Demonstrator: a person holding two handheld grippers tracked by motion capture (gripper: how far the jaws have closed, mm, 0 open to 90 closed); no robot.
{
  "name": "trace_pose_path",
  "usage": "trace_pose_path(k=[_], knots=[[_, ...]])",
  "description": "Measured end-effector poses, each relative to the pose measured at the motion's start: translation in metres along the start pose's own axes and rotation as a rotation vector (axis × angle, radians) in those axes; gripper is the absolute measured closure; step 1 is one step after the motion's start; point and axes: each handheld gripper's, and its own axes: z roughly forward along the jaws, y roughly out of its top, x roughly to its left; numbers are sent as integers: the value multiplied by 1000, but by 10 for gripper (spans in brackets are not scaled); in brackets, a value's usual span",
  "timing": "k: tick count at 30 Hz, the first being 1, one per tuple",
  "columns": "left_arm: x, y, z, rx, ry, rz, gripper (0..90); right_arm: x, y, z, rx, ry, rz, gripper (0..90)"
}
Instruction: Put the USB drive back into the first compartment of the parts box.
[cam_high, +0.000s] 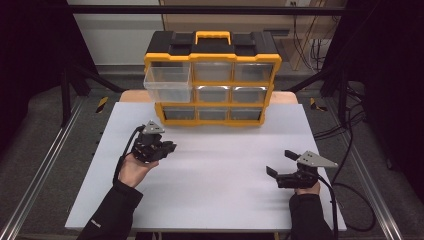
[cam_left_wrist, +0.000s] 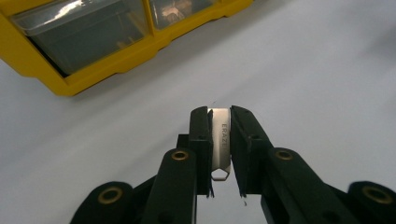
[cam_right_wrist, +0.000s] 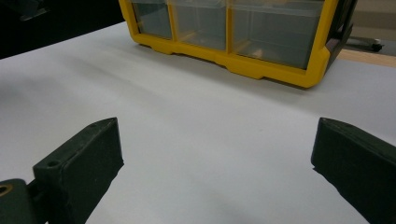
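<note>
A yellow and black drawer cabinet (cam_high: 212, 80) with clear drawers stands at the back of the white table. Its top-left drawer (cam_high: 167, 84) is pulled out. In front of it to the left, my left gripper (cam_high: 171, 147) is lifted a little above the table. It is shut on a small flat silver metal piece (cam_left_wrist: 220, 140) with stamped letters and a hexagonal hole. The cabinet's yellow frame (cam_left_wrist: 70, 86) lies ahead of those jaws. At the near right, my right gripper (cam_high: 281, 162) is open, its jaws wide apart with nothing between them (cam_right_wrist: 217, 135). It faces the cabinet's bottom drawers (cam_right_wrist: 261, 70).
The white table top (cam_high: 220, 170) spreads between the two grippers. Cables (cam_high: 350, 190) hang off the right side. Metal rails (cam_high: 40, 165) run along the left edge, and black frame bars stand behind the cabinet.
</note>
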Motion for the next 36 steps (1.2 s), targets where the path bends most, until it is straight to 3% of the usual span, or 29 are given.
trace_pose_path(k=[36], knots=[[15,29,-43,-59,42,21,781,0,0,0,-1,0,0,22]])
